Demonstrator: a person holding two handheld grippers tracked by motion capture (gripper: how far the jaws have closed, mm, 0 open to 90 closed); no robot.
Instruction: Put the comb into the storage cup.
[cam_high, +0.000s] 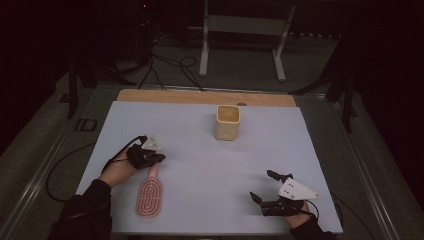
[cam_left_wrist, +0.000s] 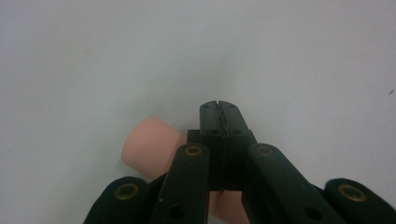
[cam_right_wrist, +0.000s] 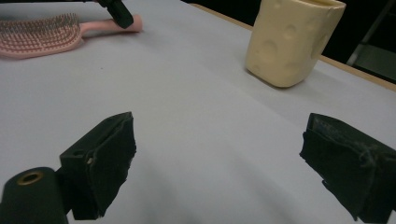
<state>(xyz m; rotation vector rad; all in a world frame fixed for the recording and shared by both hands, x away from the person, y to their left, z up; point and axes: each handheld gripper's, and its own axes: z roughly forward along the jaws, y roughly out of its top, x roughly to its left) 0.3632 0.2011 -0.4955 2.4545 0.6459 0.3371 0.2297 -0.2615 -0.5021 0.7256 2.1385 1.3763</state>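
A: What lies around the left gripper (cam_high: 159, 157)?

B: One pink hairbrush (cam_high: 150, 194) lies flat on the pale sheet (cam_high: 200, 165) that covers the table, bristle head toward the person, handle pointing away. The left gripper sits right over the handle's far end. In the left gripper view its jaws are pressed together with no gap between the pads, and the rounded pink handle end (cam_left_wrist: 152, 147) shows just beneath and to the side of them, so they hold nothing. I cannot tell whether they touch the handle.

A: And the other gripper?

B: The right gripper (cam_high: 265, 186) is well apart, near the front right of the sheet, jaws spread wide with only bare sheet between them.

A: Anything in the way?

B: One cream cup (cam_high: 227, 122) with round dimples on its side stands upright toward the far edge, well clear of both grippers and the brush. In the right gripper view the cup (cam_right_wrist: 292, 39) stands ahead on the right and the brush (cam_right_wrist: 44, 32) far off on the left, with open sheet between.

A: The count?

B: One hairbrush, one cup, two grippers. A strip of wooden tabletop (cam_high: 200, 96) shows past the sheet, and cables (cam_high: 170, 67) trail on the floor behind.
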